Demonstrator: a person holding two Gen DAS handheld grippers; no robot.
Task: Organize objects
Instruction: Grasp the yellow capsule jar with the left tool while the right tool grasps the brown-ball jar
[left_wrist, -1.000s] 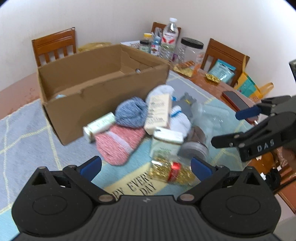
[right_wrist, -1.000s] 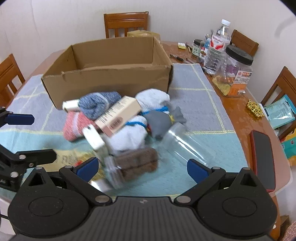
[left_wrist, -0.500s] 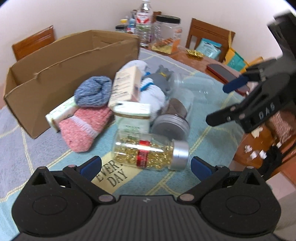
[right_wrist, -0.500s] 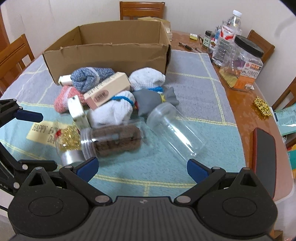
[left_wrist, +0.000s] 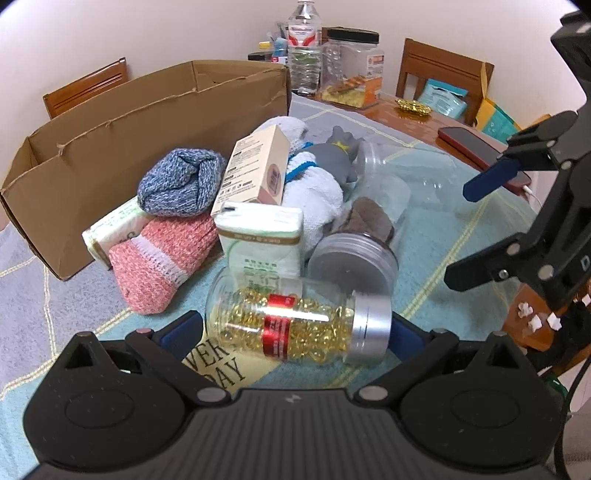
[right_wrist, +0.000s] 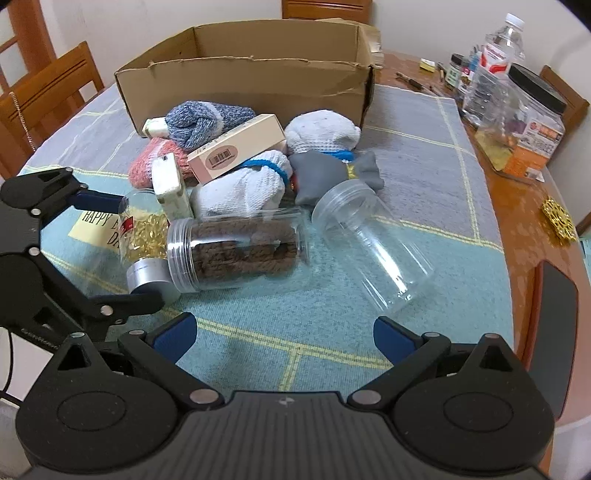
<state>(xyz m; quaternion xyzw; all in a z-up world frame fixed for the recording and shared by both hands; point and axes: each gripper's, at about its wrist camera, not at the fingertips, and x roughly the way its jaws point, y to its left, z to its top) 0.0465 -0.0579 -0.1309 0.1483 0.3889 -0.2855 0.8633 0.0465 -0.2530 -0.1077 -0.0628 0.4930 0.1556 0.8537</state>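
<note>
A pile lies on the cloth in front of an open cardboard box (left_wrist: 147, 122) (right_wrist: 243, 85). It holds a blue sock (left_wrist: 181, 181), a pink sock (left_wrist: 162, 254), white socks (right_wrist: 243, 188), a beige carton (right_wrist: 236, 147) and a grey soft toy (right_wrist: 332, 170). A bottle of gold capsules (left_wrist: 295, 325) (right_wrist: 144, 236) lies on its side between the jaws of my open left gripper (left_wrist: 293, 332) (right_wrist: 118, 251), one finger at each end. My right gripper (right_wrist: 284, 334) (left_wrist: 480, 229) is open and holds nothing, just short of a jar of brown contents (right_wrist: 236, 254) and an empty clear jar (right_wrist: 373, 243).
A green-and-white tissue pack (left_wrist: 258, 236) leans on the pile. A water bottle (right_wrist: 491, 62), a black-lidded snack jar (right_wrist: 532, 125) and small items stand at the table's far right. A phone (right_wrist: 554, 314) lies near the right edge. Wooden chairs (right_wrist: 48, 96) ring the table.
My left gripper has come forward and down, so the capsule bottle now lies between its fingers. My right gripper has drawn closer to the two jars.
</note>
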